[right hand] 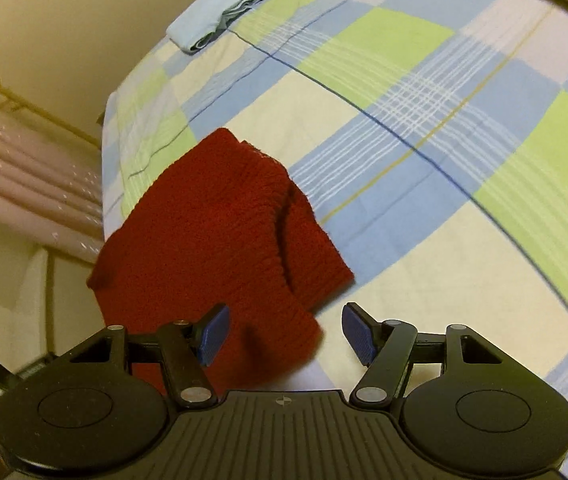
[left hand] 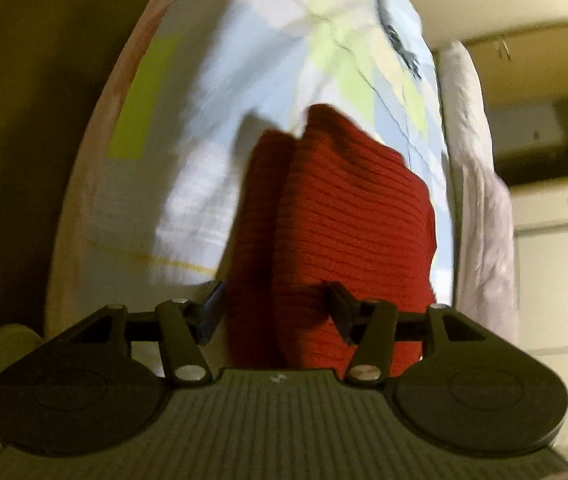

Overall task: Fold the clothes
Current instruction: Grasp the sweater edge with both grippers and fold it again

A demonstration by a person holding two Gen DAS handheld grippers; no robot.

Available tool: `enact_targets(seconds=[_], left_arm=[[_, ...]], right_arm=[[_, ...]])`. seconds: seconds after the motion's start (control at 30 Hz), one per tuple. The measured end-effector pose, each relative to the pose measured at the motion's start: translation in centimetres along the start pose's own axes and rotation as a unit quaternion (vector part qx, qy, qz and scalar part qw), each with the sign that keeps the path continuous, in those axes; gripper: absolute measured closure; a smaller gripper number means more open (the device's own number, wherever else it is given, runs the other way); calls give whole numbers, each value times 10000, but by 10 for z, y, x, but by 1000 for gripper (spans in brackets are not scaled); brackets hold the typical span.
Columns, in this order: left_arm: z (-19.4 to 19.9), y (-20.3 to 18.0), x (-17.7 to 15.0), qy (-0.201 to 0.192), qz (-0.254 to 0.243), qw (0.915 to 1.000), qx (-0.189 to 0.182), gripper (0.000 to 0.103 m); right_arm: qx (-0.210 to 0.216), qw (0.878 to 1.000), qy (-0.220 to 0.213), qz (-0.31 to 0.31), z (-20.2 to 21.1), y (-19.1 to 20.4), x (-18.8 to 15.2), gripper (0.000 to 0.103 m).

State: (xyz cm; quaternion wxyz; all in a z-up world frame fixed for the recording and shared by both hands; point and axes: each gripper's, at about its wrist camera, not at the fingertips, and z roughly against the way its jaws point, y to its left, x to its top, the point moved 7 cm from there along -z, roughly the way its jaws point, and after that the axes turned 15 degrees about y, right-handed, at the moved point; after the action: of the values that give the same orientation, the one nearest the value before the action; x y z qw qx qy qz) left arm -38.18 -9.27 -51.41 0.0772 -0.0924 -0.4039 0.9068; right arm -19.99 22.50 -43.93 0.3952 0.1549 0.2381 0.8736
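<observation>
Left gripper (left hand: pixel 280 312): black jaws parted, with the folded red knit between them; the cloth fills most of the gap, yet the blur hides whether the pads actually press it, so I take them as standing loose.
Left fingers (left hand: pixel 214 304): dark, short and angled inward on each side of the red bundle.
Red knit garment (right hand: pixel 220 232): ribbed, folded into a thick block with a second layer showing at its right edge; it lies on the bed near the mattress edge, and one lower corner reaches in between the right tool's pads.
Right gripper (right hand: pixel 286 334): jaws wide apart, clamped on nothing.
Right pads (right hand: pixel 214 332): blue and ridged; the left one sits over the red cloth, the other over bare sheet.
Checked bedsheet (right hand: pixel 424 128): squares of blue, green and cream with thin dark lines, smooth under the knit.
Light blue folded garment (right hand: pixel 214 16): at the far corner of the bed, well apart from the red one.
White bedding (left hand: pixel 472 168): a crumpled pale roll along the bed's side in the left wrist view.
Left wrist view: heavily smeared.
</observation>
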Motion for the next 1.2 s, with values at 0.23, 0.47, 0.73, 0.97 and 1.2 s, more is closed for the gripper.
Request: enact_targets(seconds=[0.23, 0.47, 0.73, 0.97, 1.2], left_arm=[[-11, 6, 4, -226, 84, 9976, -644, 44], [-20, -10, 11, -142, -584, 9967, -543, 49], [-26, -11, 22, -241, -414, 9964, -700, 47], [-32, -9, 30, -144, -364, 9957, -834, 48], [-33, -8, 32, -91, -275, 9952, -935, 48]], right_arm=[[247, 9994, 49, -246, -14, -12, 8, 37], [557, 9980, -60, -295, -14, -21, 20, 37], [916, 9956, -168, 112, -12, -29, 48, 22], [1474, 9874, 462, 339, -51, -39, 70, 22], [2521, 9632, 914, 160, -77, -36, 81, 22]])
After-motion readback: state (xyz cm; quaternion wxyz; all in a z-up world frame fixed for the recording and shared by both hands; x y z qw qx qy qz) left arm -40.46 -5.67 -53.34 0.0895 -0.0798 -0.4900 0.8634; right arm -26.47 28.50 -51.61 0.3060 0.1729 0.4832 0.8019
